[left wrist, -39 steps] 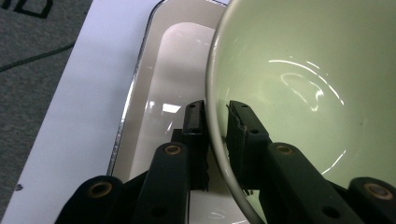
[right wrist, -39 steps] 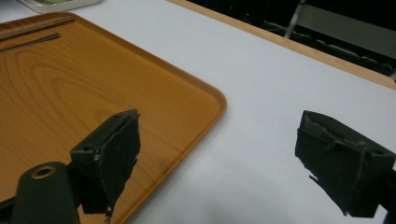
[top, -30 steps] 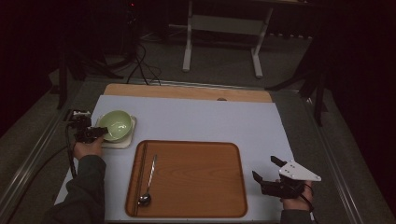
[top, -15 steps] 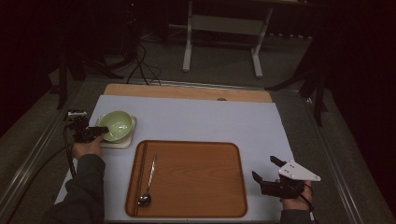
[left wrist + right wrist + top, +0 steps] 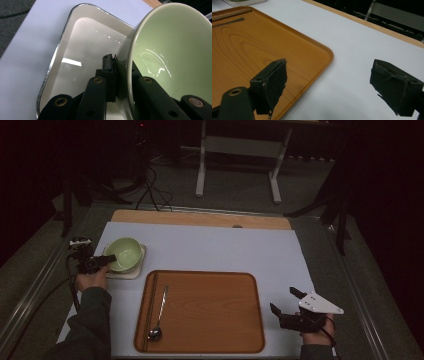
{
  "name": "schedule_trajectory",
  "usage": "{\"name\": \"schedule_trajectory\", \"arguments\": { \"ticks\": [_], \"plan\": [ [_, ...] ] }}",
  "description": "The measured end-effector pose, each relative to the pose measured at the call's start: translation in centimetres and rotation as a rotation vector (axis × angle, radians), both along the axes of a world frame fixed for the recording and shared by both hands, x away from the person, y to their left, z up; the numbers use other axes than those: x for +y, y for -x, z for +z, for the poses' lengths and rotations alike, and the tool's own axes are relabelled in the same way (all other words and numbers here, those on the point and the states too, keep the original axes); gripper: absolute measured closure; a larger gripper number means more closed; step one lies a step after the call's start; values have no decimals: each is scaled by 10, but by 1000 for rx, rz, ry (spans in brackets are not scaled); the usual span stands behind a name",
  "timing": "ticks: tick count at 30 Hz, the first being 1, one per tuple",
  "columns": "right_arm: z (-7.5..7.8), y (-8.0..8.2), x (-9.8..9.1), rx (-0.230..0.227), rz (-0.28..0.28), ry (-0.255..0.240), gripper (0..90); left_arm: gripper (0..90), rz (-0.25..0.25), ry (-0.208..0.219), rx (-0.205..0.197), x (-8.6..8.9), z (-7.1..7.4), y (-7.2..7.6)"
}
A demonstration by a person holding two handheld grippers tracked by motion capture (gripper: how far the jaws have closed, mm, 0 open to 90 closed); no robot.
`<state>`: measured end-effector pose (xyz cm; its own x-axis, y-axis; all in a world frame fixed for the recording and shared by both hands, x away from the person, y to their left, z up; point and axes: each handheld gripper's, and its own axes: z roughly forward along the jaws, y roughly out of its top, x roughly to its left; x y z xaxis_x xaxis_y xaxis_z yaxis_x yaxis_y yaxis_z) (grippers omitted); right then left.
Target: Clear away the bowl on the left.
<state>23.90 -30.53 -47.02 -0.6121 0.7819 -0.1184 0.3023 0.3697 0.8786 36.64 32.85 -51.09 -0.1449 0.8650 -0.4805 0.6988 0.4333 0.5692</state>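
A pale green bowl (image 5: 123, 253) rests on a white square plate (image 5: 135, 269) at the table's left. My left gripper (image 5: 106, 259) is shut on the bowl's near rim; in the left gripper view the bowl (image 5: 172, 50) leans over the plate (image 5: 82, 42), one jaw outside its wall and one inside. A wooden tray (image 5: 210, 312) lies at the front centre with a metal spoon (image 5: 159, 315) and dark chopsticks (image 5: 150, 310) along its left side. My right gripper (image 5: 285, 301) stands open beside the tray's right edge, over the white mat (image 5: 362, 50) next to the tray corner (image 5: 312, 57).
A wooden strip (image 5: 200, 218) borders the far edge of the white mat (image 5: 225, 250). Metal rails run along both sides of the table. A stand's legs (image 5: 202, 175) and cables (image 5: 150, 190) sit on the floor beyond.
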Motion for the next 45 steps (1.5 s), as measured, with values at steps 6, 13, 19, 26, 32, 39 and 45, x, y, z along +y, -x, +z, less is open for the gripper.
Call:
{"name": "schedule_trajectory", "arguments": {
  "ticks": [6, 13, 19, 26, 32, 39, 45],
  "plan": [
    [0, 0, 0, 0, 1, 0, 137, 838, -23, -67, -21, -5, 8, 9],
    [0, 0, 0, 0, -3, 0, 137, 838, -38, -48, -57, -8, 13, 24],
    [0, -1, 0, -1, -5, 0, 137, 837, -78, -45, -71, -14, 16, 33],
    [0, -1, 1, 0, -4, 4, 137, 837, -108, -24, -92, -16, 19, 43],
    [0, -1, 2, 2, -2, 5, 137, 838, -126, -7, -104, -18, 25, 50],
    [1, 0, 1, -3, -1, 4, 137, 837, -164, -10, -106, -29, 32, 52],
    [1, 0, 2, -5, 3, 4, 137, 837, -218, -13, -113, -43, 39, 56]
  ]
}}
